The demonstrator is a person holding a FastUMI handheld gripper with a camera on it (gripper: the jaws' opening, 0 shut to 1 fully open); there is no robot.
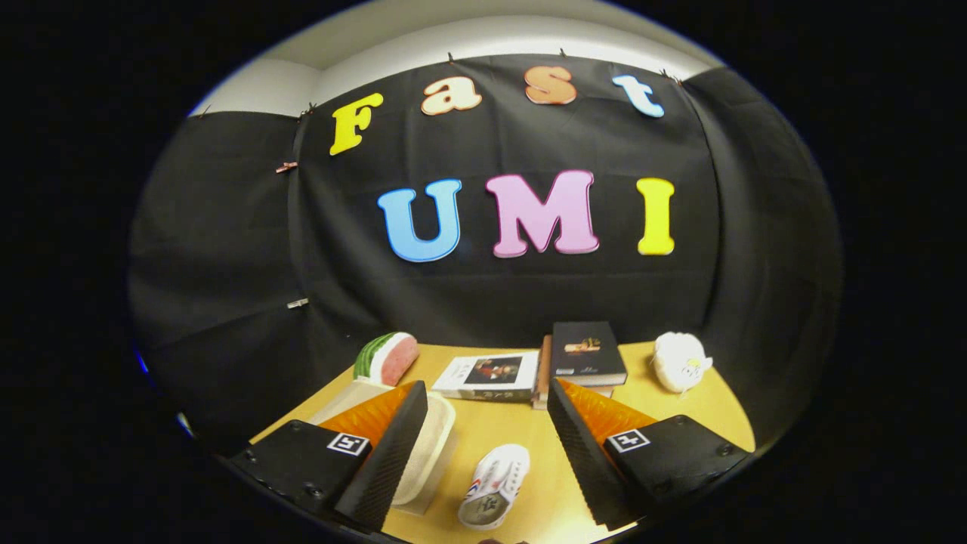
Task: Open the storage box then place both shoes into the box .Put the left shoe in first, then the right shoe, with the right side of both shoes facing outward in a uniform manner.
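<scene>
The gripper has its fingers spread wide and empty above the table. 1 white shoe lies between them; the storage box sits partly behind the left finger. Judging by this, the opening step is in hand, which calls for swinging left to the box.

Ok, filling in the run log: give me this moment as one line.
gripper: open, holding nothing | shoe: on table between the fingers | storage box: behind left finger, lid state unclear | stage: no shoe boxed yet

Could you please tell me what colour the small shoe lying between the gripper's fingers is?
In the gripper view, the small shoe is white with red and blue side stripes.
</scene>
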